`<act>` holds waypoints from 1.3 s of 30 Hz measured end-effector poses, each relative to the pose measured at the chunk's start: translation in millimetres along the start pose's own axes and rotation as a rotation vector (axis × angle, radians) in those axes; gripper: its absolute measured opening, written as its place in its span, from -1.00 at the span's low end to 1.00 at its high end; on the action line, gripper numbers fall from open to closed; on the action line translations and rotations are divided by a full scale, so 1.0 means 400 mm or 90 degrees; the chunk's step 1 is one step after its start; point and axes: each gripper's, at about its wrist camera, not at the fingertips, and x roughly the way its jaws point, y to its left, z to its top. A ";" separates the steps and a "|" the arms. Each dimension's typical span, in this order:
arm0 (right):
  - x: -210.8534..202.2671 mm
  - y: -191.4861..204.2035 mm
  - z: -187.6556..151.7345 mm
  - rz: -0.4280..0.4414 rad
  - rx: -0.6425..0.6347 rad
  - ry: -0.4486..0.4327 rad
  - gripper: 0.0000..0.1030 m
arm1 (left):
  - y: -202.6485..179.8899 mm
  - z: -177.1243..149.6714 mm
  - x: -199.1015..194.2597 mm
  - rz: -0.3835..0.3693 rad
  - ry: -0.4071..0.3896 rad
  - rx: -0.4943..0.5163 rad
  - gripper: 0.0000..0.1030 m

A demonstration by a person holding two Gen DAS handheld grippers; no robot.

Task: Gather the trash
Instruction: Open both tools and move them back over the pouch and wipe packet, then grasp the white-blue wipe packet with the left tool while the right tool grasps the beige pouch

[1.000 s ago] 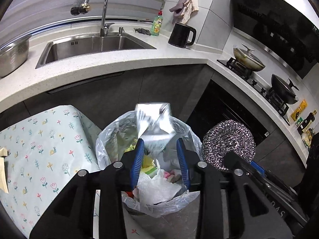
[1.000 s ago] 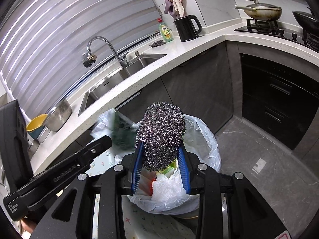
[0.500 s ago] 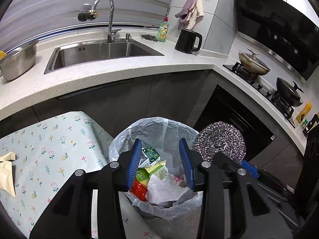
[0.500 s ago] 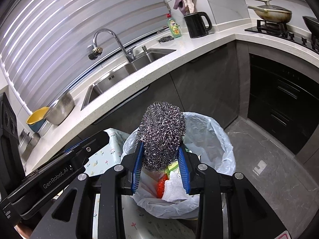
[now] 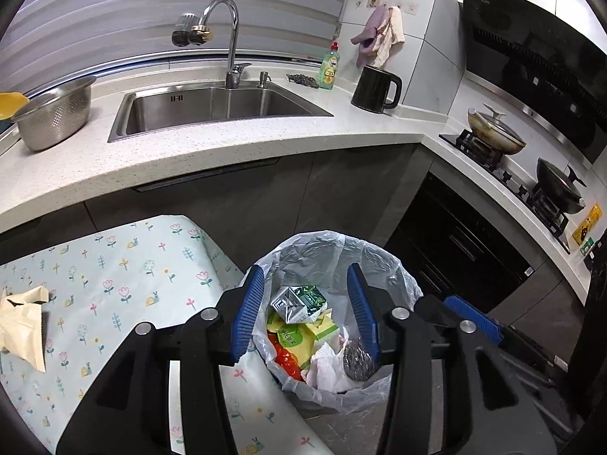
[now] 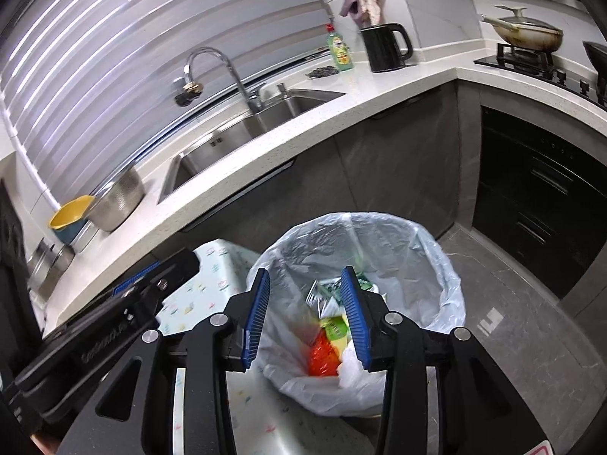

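Observation:
The trash bin with a clear bag (image 5: 383, 261) (image 6: 428, 265) stands on the floor beside the table. Inside lie a silver-green wrapper (image 5: 299, 303), yellow-green packets (image 5: 299, 335), red plastic (image 6: 322, 356), white tissue (image 5: 322, 373) and the steel wool scourer (image 5: 358, 360). My left gripper (image 5: 305, 313) is open and empty above the bin. My right gripper (image 6: 307, 316) is open and empty above the bin too; its blue pad shows at the right of the left wrist view (image 5: 474, 318). A crumpled beige paper bag (image 5: 21, 322) lies on the table at the left.
The floral tablecloth table (image 5: 114, 284) is left of the bin. Behind is the counter with sink (image 5: 212, 108), faucet (image 5: 227, 38), steel colander (image 5: 53, 117), soap bottle (image 5: 329, 66) and black kettle (image 5: 375, 89). Stove with pans (image 5: 497, 136) at right.
My left gripper let the silver wrapper fall into the bin. My right gripper opened and the steel wool scourer dropped into the bin. Both grippers pulled back a little.

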 end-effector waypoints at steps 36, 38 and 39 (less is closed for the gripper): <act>0.074 0.679 -0.352 0.139 -0.185 0.162 -0.13 | 0.724 -0.259 -0.435 0.241 -0.003 -0.251 0.14; 0.100 0.706 -0.362 0.144 -0.189 0.171 -0.09 | 0.785 -0.281 -0.453 0.260 -0.004 -0.277 0.20; 0.118 0.723 -0.370 0.148 -0.189 0.177 -0.08 | 0.813 -0.289 -0.459 0.273 -0.004 -0.287 0.22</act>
